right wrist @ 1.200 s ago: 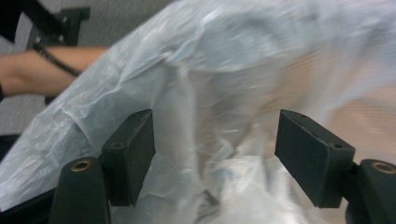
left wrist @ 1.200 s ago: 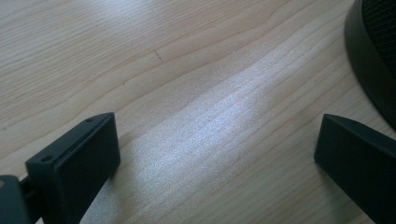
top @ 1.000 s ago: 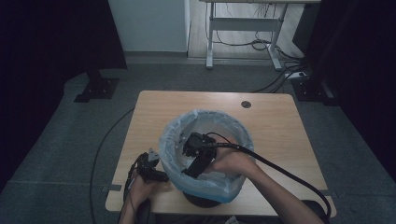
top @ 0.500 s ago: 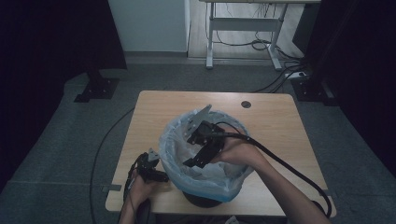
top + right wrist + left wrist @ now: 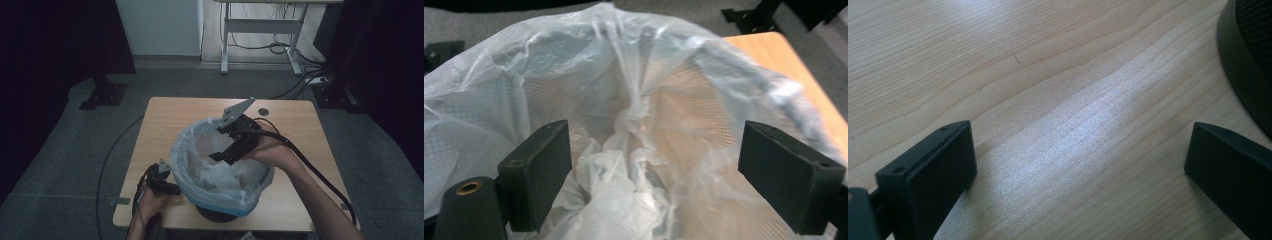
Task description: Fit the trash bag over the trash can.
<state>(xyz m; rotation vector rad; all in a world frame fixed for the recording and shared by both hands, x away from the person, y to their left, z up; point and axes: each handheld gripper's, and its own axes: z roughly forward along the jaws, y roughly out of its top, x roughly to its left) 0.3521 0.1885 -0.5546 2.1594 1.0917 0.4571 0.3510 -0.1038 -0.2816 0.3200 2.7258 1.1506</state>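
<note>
Your worktop carries one big thing: a black mesh bin standing at its near edge, about midway along, lined with a clear plastic bag whose mouth is folded out over the rim all the way round. The bag's loose middle lies crumpled in the bottom of the bin, and in the right gripper view the mesh shows through the film on the far wall.

Your right gripper hangs over the bin's mouth, toward its far right side, tilted down into the opening. Its jaws have just been opening and now stand spread wide, with nothing pinched; in the right gripper view the crumpled bag sits below and between the two pads, apart from both.

Your left gripper rests low at the near left part of the worktop, just beside the bin's left flank under the overhanging bag. Its jaws are spread wide too, and in the left gripper view only bare wood lies between them, with the bin's dark base at the upper right corner.
</note>
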